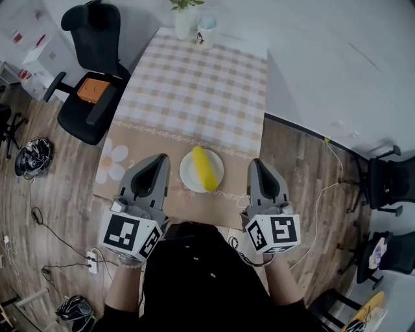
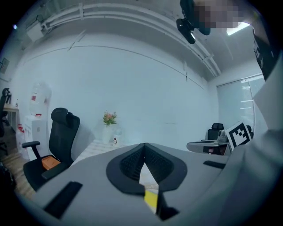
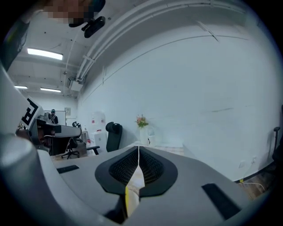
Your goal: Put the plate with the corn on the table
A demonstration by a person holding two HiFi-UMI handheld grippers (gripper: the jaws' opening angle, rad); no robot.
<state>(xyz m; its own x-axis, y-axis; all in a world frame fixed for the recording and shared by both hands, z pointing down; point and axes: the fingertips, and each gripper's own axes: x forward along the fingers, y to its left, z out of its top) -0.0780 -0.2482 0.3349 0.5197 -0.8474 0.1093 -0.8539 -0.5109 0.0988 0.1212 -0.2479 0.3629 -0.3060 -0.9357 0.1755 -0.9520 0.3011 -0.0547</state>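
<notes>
A white plate carrying a yellow corn cob rests on the near end of the table, on its beige flowered cloth. My left gripper hovers just left of the plate, shut and empty. To the plate's right, also apart from it, my right gripper is shut with nothing in it. In the left gripper view the jaws meet at the tips, with a yellow patch of corn below them. The right gripper view shows those jaws closed too.
A vase with a plant and a cup stand at the table's far end. A black office chair with an orange item on its seat is to the left. Cables and a power strip lie on the wooden floor; more chairs stand at the right.
</notes>
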